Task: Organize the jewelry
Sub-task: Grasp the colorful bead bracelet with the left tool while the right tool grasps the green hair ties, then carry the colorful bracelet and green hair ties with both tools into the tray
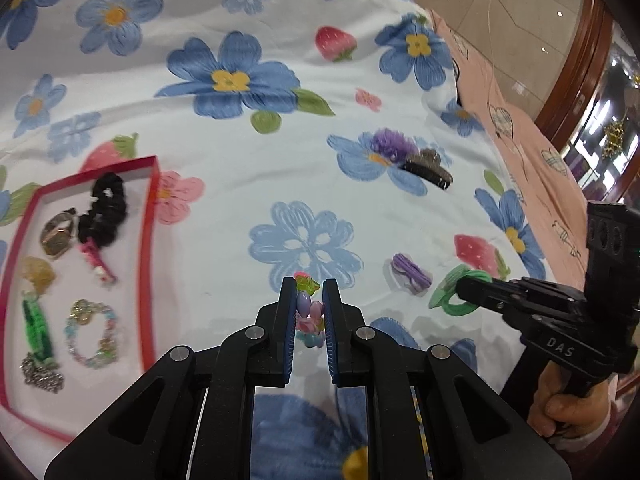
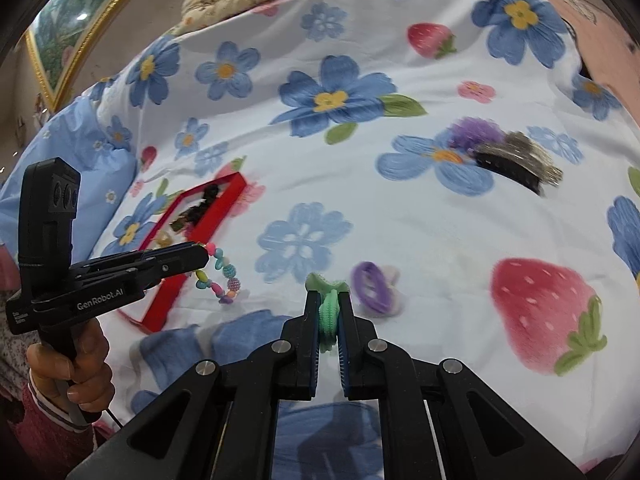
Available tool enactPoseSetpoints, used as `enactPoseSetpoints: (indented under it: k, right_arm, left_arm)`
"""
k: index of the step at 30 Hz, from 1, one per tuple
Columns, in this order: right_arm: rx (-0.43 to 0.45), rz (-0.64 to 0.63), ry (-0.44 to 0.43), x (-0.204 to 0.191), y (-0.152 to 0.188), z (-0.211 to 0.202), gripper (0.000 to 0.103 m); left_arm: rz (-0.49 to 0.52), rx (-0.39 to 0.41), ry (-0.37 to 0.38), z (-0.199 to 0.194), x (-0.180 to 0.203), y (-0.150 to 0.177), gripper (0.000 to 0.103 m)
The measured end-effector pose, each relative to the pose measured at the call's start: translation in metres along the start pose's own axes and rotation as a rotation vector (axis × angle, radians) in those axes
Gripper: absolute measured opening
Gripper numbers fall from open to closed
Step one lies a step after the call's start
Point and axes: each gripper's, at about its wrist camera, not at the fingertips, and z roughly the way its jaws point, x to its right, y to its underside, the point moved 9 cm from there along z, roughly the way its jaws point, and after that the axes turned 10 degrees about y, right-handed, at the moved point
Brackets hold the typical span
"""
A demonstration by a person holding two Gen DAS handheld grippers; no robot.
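The left gripper (image 1: 307,296) pinches a colourful bead bracelet (image 2: 219,276) just beside the red tray (image 1: 150,240) at the bedspread's (image 1: 260,168) left edge. The right gripper (image 2: 329,304) clamps a green hair tie (image 2: 329,312) (a purple tie (image 2: 374,286) lies nearby).

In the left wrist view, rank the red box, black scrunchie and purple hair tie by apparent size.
1. red box
2. black scrunchie
3. purple hair tie
Fisheye distortion bends shapes, but the gaps are plain.
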Motion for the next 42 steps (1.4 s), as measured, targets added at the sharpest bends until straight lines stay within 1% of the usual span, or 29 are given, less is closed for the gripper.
enactPoseSetpoints:
  k: [9, 21, 26, 36, 42]
  right_arm:
    - [-0.012, -0.066, -0.07, -0.048, -0.003, 0.008, 0.007]
    - [-0.025, -0.138, -0.153, -0.106, -0.008, 0.019, 0.007]
    - [-0.039, -0.163, -0.19, -0.129, -0.008, 0.026, 0.007]
    - [-0.05, -0.217, -0.255, -0.178, -0.01, 0.034, 0.007]
    - [-0.079, -0.272, -0.297, -0.218, -0.005, 0.047, 0.007]
  left_arm:
    - [-0.047, 0.062, -0.043, -0.043, -0.027, 0.007, 0.011]
    - [-0.157, 0.116, -0.105, -0.09, -0.084, 0.025, 0.011]
    - [-0.193, 0.136, -0.128, -0.107, -0.102, 0.031, 0.011]
    - [-0.265, 0.157, -0.147, -0.125, -0.132, 0.044, 0.011]
    - [-0.295, 0.156, -0.15, -0.128, -0.147, 0.052, 0.011]
